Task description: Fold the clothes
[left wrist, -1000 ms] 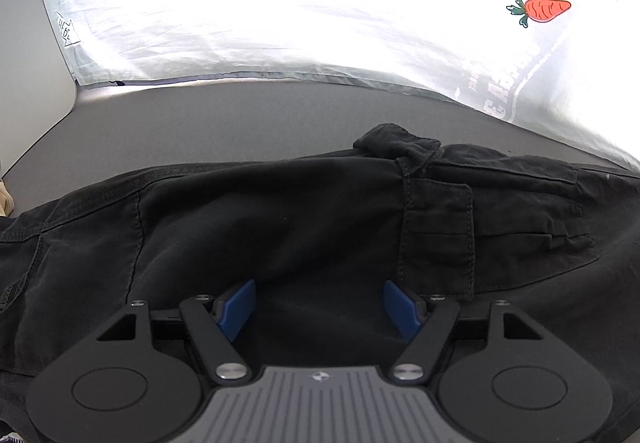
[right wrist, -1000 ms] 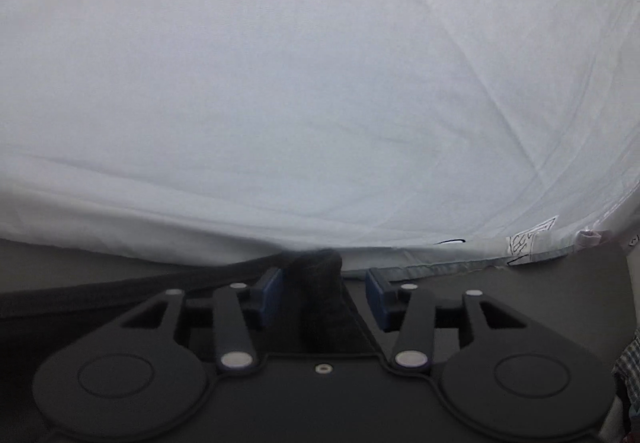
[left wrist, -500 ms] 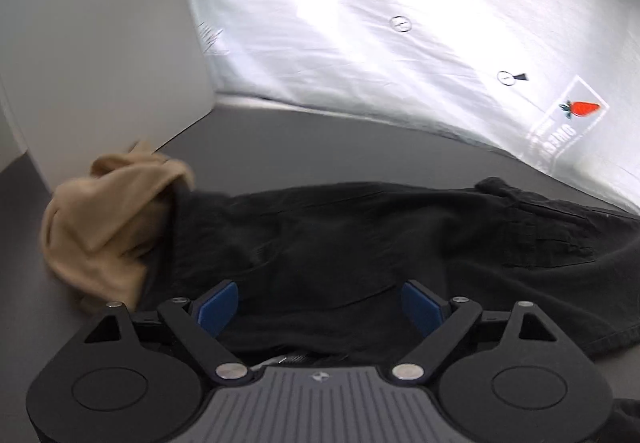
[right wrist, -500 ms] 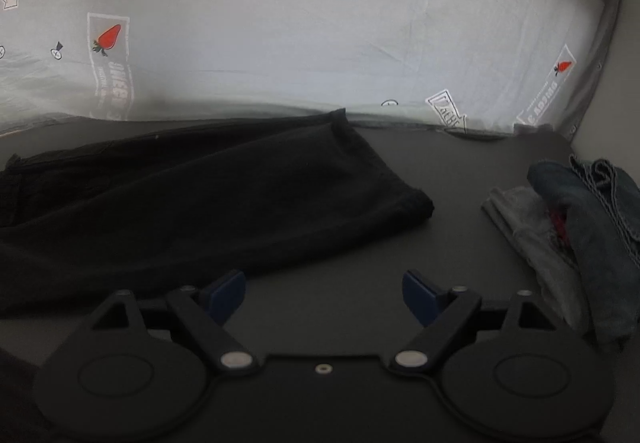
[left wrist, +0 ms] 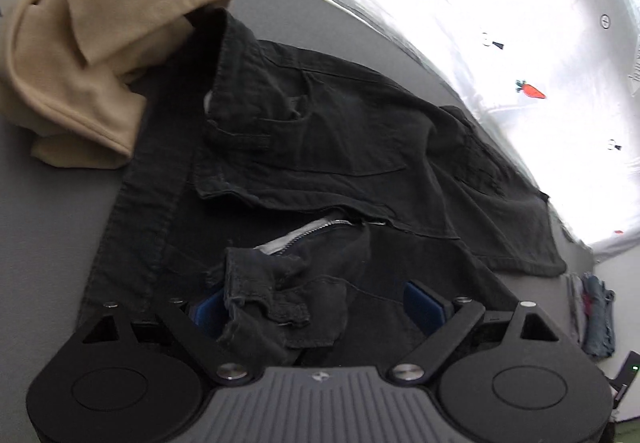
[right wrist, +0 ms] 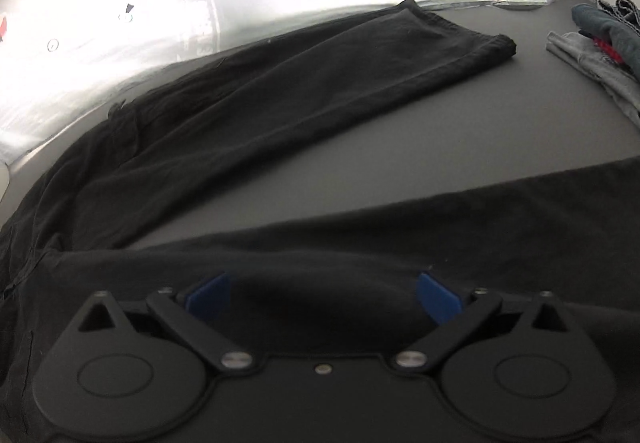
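A dark grey matte tabletop fills both views, backed by a brightly lit white curtain printed with carrots and strawberries. One pair of black cotton trousers lies spread across it, waistband and open zip nearest the left claw, one leg stretching toward the curtain and the other crossing just in front of the right claw. One crumpled beige knit garment touches the waistband's far corner. One small pile of grey and blue clothes sits at the table's right end, well apart from the trousers.

The left gripper is released, a rumpled waistband fold lying between its blue pads. The right gripper is also released, over the near leg. Half a second ago both stood further back; now each is over the trousers.
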A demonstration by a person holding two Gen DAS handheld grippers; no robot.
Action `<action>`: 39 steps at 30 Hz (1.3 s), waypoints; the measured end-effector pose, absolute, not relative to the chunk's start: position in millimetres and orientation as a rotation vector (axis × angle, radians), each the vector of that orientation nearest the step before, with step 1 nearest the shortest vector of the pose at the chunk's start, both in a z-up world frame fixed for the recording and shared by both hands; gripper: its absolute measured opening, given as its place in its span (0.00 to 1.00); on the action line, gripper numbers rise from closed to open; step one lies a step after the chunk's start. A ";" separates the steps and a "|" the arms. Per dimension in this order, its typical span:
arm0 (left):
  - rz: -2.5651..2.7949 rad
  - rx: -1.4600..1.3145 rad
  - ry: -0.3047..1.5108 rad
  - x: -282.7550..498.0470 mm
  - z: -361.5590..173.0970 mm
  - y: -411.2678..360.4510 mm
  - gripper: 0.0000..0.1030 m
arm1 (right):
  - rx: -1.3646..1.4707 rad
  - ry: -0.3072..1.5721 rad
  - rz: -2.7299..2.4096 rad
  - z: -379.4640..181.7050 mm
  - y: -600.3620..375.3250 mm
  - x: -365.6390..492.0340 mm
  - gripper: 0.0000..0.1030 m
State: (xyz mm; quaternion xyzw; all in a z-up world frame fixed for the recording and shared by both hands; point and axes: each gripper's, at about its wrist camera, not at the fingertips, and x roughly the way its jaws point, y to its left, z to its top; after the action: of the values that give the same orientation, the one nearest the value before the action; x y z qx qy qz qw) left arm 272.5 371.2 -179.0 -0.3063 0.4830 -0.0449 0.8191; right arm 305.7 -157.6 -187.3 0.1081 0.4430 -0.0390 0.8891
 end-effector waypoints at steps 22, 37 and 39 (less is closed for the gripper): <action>-0.074 -0.882 0.836 292.8 -206.7 367.6 0.64 | 0.065 0.759 -0.132 -228.8 -109.9 293.9 1.00; 0.053 -0.288 0.789 290.8 -158.8 348.1 0.28 | 0.065 0.741 -0.129 -228.7 -108.9 293.9 1.00; 0.101 -0.303 0.827 290.0 -170.2 360.2 0.35 | 0.065 0.740 -0.128 -228.7 -108.8 293.9 1.00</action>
State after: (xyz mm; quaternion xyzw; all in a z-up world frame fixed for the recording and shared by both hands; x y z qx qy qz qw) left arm 290.0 360.2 -170.2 -0.1464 0.4003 0.0491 0.9033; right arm 293.9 -108.8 -228.7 0.0319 0.3615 -0.0626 0.9297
